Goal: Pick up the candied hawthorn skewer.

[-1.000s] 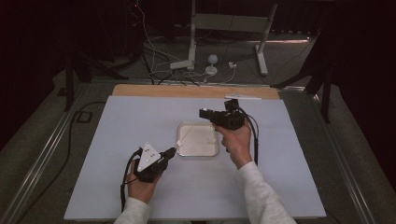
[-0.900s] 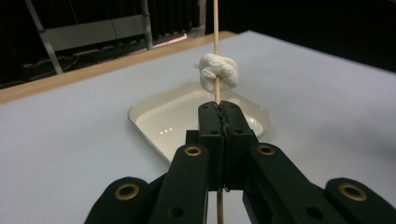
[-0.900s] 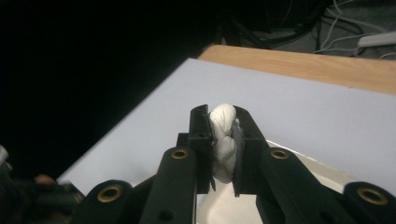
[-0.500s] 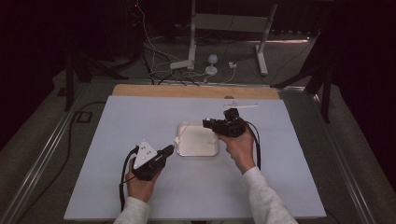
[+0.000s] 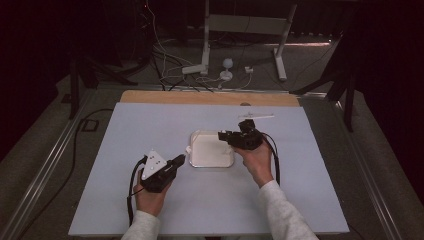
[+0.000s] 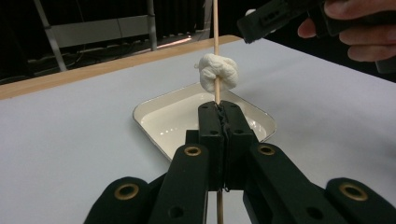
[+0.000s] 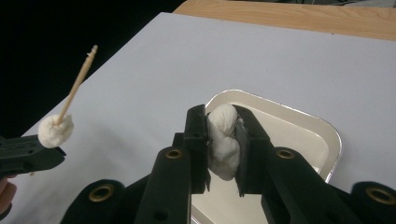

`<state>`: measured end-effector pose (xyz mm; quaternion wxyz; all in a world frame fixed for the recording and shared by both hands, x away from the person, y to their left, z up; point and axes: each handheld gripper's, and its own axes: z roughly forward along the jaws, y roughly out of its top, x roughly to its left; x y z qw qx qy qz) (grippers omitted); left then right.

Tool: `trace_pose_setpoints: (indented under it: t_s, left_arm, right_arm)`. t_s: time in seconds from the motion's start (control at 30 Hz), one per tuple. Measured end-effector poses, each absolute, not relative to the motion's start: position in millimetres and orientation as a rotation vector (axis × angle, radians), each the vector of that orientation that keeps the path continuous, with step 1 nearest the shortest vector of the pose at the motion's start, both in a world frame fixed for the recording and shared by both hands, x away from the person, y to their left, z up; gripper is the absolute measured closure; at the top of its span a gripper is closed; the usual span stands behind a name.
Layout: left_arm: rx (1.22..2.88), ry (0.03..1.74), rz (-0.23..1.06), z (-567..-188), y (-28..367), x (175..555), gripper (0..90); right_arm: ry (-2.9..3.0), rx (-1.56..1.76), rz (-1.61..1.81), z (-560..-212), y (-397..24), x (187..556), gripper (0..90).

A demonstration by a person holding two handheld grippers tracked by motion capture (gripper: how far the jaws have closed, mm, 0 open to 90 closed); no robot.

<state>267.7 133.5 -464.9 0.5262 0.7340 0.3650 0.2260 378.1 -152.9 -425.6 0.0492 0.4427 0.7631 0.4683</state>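
Note:
My left gripper (image 5: 183,159) (image 6: 218,110) is shut on a thin wooden skewer (image 6: 215,28) that stands upright. A white puffy lump (image 6: 217,72) (image 5: 188,149) is threaded on the skewer just above the jaws. A shallow white tray (image 5: 211,162) (image 6: 163,122) lies past it on the table. My right gripper (image 5: 222,135) (image 7: 223,117) is shut on a second white lump (image 7: 223,142), low over the tray's (image 7: 299,135) far right corner. The right gripper view has the skewer (image 7: 77,84) and its lump (image 7: 56,130) at the left.
A pale sheet (image 5: 150,125) covers the table, with a wooden strip (image 5: 210,97) along the far edge. A thin white stick (image 5: 257,117) lies behind the right hand. Cables and a metal stand (image 5: 207,70) sit on the floor beyond.
My right hand has come down with its white lump toward the tray's far right corner. The left hand and skewer have stayed where they were.

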Motion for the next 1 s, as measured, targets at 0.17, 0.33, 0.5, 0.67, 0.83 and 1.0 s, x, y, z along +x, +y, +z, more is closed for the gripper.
trace_pose_setpoints:
  t_s: [0.17, 0.33, 0.5, 0.67, 0.83, 1.0]
  left_arm:
    - [1.743, 0.880, 0.542, -464.1, 135.8, 267.8, 90.0]
    - [1.740, 0.882, 0.541, -463.7, 136.9, 268.3, 90.0]
    - [1.735, 0.884, 0.543, -463.1, 137.2, 268.1, 90.0]
    - [1.732, 0.885, 0.545, -462.3, 137.6, 267.9, 90.0]
    - [1.733, 0.887, 0.548, -461.9, 138.6, 267.9, 90.0]
    - [1.732, 0.888, 0.548, -462.2, 138.2, 268.4, 90.0]
  right_arm:
    - [2.336, 1.338, 1.413, -429.0, -148.1, 377.6, 77.9]
    - [2.349, 1.336, 1.383, -432.4, -147.3, 376.6, 77.6]
    - [2.359, 1.357, 1.360, -439.6, -146.9, 376.1, 77.5]
    - [2.375, 1.350, 1.321, -445.8, -143.1, 374.5, 77.2]
    - [2.390, 1.355, 1.306, -451.0, -140.0, 374.5, 77.0]
    - [2.408, 1.356, 1.280, -456.4, -137.5, 374.1, 76.6]
